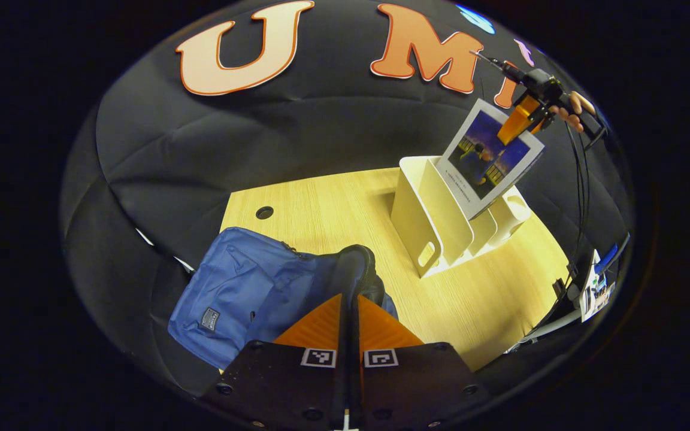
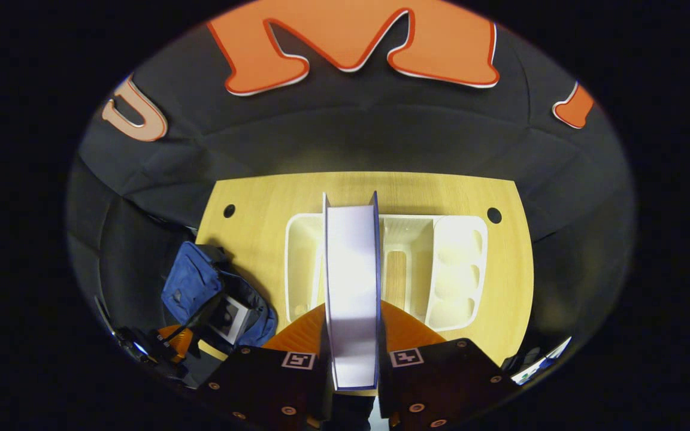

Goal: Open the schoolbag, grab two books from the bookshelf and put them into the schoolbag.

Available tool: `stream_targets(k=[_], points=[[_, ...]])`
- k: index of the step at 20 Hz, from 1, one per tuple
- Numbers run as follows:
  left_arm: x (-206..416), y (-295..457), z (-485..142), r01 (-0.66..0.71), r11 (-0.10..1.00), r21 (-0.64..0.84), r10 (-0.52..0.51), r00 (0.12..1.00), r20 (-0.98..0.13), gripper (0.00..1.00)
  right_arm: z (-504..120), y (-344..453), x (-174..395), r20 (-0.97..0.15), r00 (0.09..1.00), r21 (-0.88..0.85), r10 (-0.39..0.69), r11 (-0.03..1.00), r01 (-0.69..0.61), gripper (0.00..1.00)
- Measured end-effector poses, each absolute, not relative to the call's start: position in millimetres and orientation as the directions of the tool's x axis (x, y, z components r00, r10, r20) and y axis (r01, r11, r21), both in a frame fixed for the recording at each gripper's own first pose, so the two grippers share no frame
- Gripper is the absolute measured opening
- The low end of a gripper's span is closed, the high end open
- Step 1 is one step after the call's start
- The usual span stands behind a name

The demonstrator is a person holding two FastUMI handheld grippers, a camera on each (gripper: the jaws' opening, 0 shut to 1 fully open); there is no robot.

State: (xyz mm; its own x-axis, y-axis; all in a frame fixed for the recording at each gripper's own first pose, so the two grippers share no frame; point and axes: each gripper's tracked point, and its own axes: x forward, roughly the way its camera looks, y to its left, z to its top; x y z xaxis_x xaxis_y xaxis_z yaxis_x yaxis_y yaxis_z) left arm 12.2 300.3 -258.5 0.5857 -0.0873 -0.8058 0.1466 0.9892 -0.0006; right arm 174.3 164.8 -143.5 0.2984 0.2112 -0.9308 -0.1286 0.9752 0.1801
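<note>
- Right gripper view has the book (image 2: 351,287) edge-on between the right gripper (image 2: 352,353) fingers, which are clamped on its two covers; its page block faces the camera and its long axis runs straight away from the gripper, toward the white bookshelf (image 2: 453,269) below it.
- Left gripper view places that same book (image 1: 490,157) lifted above the shelf (image 1: 435,221), cover outward and tilted, its lower corner near a divider.
- Judged from this, the step in hand is lifting the book clear; a straight pull along the dividers before swinging left should keep the corner from catching.
- Schoolbag (image 1: 249,287) lies on the wooden table (image 1: 333,203) left of the shelf, with the left gripper (image 1: 349,311) pressed together on the dark rim of its mouth, apparently holding it open.
- One book (image 2: 229,317) seems to sit inside the bag already.
</note>
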Motion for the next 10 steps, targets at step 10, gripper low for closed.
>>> stream_targets(k=[10], points=[[12.4,308.2,-248.5,0.16,0.986,0.047,-0.057,0.592,-0.804,0.03,-96.7,200.7,120.9,-0.807,0.381,0.43,0.451,0.891,-0.144,0.3]])
